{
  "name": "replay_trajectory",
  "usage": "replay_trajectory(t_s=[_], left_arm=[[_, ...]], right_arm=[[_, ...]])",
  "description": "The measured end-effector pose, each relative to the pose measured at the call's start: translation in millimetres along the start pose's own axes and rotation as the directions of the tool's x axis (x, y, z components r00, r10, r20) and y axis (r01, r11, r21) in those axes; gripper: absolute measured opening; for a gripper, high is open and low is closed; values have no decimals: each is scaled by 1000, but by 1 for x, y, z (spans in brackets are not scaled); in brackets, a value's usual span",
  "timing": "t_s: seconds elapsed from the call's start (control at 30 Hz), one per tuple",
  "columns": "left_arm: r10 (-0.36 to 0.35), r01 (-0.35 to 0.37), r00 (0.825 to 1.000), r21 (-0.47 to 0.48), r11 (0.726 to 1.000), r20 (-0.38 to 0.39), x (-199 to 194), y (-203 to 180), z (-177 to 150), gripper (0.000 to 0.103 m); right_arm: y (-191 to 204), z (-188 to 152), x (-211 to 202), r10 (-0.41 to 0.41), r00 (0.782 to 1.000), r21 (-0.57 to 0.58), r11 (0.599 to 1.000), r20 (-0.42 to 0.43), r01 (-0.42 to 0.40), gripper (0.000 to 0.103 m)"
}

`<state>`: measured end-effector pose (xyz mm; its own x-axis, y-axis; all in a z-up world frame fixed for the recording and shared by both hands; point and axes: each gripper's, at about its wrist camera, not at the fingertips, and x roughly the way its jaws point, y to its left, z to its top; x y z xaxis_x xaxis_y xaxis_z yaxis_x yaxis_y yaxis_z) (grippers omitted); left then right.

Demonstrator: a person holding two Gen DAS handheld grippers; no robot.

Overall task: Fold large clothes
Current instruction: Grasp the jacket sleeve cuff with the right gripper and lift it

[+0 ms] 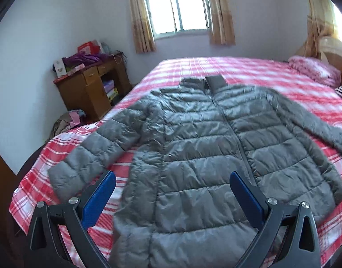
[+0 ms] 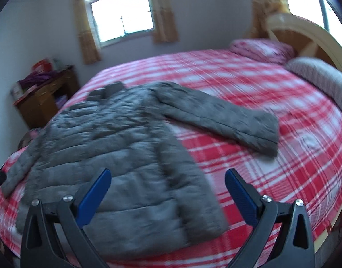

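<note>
Left claw (image 1: 173, 192) wide apart, empty, hovering over jacket hem. Right claw (image 2: 167, 189) same: wide, holding nothing, above jacket's right hem edge. Bed (image 1: 249, 71) carries jacket (image 1: 193, 138) laid flat, front up, zipped, sleeves spread. Jacket likely light, puffy, slippery shell; springs back when folded. Best hold judged at right sleeve (image 2: 233, 122) cuff or shoulder seam, pinching past the padding.

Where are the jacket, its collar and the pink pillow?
jacket (image 1: 193, 138), left wrist view, on the quilted chest panel.
collar (image 1: 202, 81), left wrist view, on the raised neck band.
pink pillow (image 2: 262, 48), right wrist view, on its top face by the headboard.
</note>
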<state>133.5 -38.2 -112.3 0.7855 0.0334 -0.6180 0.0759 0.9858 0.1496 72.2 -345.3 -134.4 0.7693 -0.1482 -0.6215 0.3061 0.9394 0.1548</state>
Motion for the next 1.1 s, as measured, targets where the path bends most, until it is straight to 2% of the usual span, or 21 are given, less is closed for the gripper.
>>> replay_trajectory(t_s=[0.13, 0.27, 0.37, 0.5, 0.53, 0.6, 0.63, 0.73, 0.87, 1.0, 1.1], left_arm=[[-12, 13, 1000, 16, 1000, -23, 35, -19, 3, 102], [-10, 12, 999, 47, 999, -47, 67, -33, 2, 102], [27, -24, 998, 61, 998, -54, 90, -36, 2, 102], [55, -51, 994, 38, 998, -99, 113, -31, 0, 102], [56, -53, 993, 35, 998, -104, 116, -29, -1, 102], [65, -61, 992, 34, 998, -112, 121, -29, -2, 102], [69, -66, 991, 36, 997, -114, 122, -29, -3, 102], [83, -78, 990, 49, 996, -112, 125, -29, -5, 102], [87, -82, 990, 56, 995, -112, 124, -23, -7, 102], [70, -64, 990, 47, 997, -126, 123, -11, -8, 102], [49, -39, 989, 79, 996, -136, 121, -5, -14, 102]], right_arm=[[-43, 7, 24, -74, 996, 75, 994, -38, 77, 103], [-88, 21, 49, -146, 987, 151, 976, -61, 154, 98], [-126, 34, 67, -228, 971, 201, 950, -71, 238, 95], [-164, 45, 88, -261, 959, 281, 918, -106, 281, 91], [-169, 45, 95, -260, 959, 289, 915, -112, 282, 88], [-172, 46, 107, -229, 964, 285, 923, -132, 258, 70], [-173, 46, 112, -206, 969, 280, 930, -138, 238, 58], [-172, 45, 110, -210, 971, 247, 941, -111, 232, 27], [-183, 40, 96, -248, 965, 258, 930, -87, 263, 19], [-201, 30, 78, -289, 954, 280, 912, -82, 300, 18], [-210, 23, 73, -312, 947, 303, 897, -81, 322, 18]])
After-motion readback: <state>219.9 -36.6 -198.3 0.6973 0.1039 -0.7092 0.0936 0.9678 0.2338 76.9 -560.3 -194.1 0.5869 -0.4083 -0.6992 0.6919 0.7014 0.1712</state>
